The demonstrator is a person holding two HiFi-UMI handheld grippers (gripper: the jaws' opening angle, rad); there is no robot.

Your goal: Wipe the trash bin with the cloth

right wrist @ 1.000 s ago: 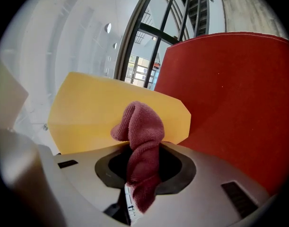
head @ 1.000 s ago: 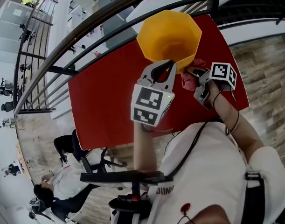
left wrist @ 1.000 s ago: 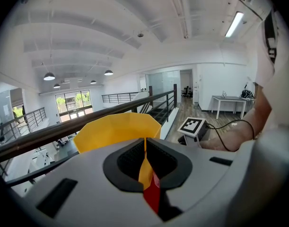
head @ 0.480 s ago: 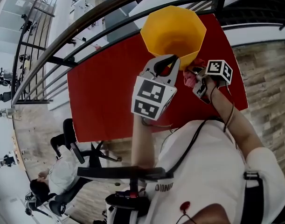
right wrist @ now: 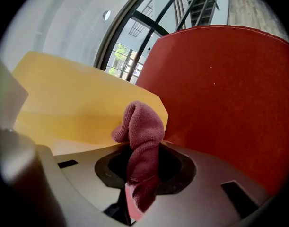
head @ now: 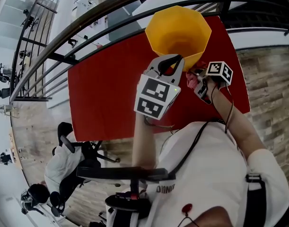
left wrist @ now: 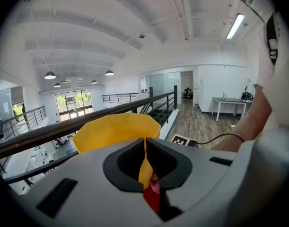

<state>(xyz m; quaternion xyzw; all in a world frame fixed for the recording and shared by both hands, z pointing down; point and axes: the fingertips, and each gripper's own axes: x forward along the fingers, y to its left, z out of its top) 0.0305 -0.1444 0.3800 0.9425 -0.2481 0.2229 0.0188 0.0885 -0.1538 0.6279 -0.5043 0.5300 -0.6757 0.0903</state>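
A yellow trash bin stands at the far side of the red table. My left gripper is shut on the bin's near rim, and the thin yellow wall shows pinched between its pads. My right gripper is shut on a dark pink cloth and holds it against the bin's outer wall on the right. In the right gripper view the bunched cloth sticks out of the jaws and touches the yellow side. The red tabletop lies behind it.
A dark metal railing runs behind the table, with a drop to a lower floor beyond. Wooden floor lies to the right. A person sits on an office chair at the lower left. A cable runs along my right forearm.
Both grippers keep their grips. The right gripper and cloth have shifted slightly up along the bin's side. The seated person at the lower left has moved.
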